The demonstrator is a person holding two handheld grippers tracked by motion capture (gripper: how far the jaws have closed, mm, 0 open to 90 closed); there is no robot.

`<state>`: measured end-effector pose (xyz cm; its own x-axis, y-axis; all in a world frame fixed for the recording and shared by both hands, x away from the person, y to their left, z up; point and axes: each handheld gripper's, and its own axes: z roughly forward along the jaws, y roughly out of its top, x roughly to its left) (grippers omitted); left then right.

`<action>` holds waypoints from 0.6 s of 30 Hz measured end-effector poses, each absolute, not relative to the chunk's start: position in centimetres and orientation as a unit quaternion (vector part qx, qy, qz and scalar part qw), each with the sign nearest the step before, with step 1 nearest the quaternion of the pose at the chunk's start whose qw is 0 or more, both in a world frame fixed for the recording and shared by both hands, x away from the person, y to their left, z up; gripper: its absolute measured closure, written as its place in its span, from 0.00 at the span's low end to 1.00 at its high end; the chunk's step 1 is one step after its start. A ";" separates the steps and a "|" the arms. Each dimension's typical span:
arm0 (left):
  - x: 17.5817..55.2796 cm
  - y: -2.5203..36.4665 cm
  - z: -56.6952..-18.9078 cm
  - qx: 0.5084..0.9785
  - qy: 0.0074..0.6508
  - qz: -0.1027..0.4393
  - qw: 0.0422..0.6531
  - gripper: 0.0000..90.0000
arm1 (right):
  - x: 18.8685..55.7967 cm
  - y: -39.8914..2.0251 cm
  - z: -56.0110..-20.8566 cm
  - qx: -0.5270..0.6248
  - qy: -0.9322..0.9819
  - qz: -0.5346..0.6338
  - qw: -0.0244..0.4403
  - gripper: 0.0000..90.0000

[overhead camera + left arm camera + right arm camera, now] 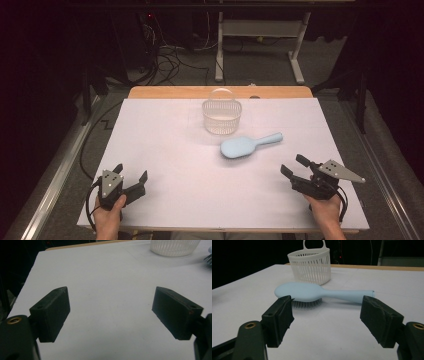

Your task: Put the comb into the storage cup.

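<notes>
A light blue hairbrush (248,145) (317,293) lies bristles down near the middle of the white table, its handle pointing right and away. Behind it stands a white slotted basket (221,118) (310,265) (175,247) with a loop handle. My right gripper (295,167) (325,317) rests near the front right, open, aimed at the brush, which lies a short way beyond its jaws. My left gripper (131,175) (111,311) sits at the front left, open, with only bare table between its jaws.
The white table top (165,150) has a wooden strip (165,92) along its far edge. Beyond it are cables on the floor (170,60) and a white desk frame (260,35). Metal rails run along both sides of the table.
</notes>
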<state>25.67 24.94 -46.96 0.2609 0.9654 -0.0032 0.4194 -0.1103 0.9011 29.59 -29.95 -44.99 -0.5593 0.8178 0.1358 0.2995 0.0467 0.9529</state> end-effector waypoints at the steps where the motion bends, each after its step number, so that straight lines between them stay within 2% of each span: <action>1: 25.7 25.0 -47.0 0.671 0.516 0.322 0.424 0.17 | 29.8 -29.8 -45.0 0.407 0.685 0.558 0.230 0.30; 18: 25.6 25.0 -46.9 0.670 0.515 0.324 0.425 0.17 | 30.9 -28.2 -44.4 0.396 0.690 0.562 0.228 0.30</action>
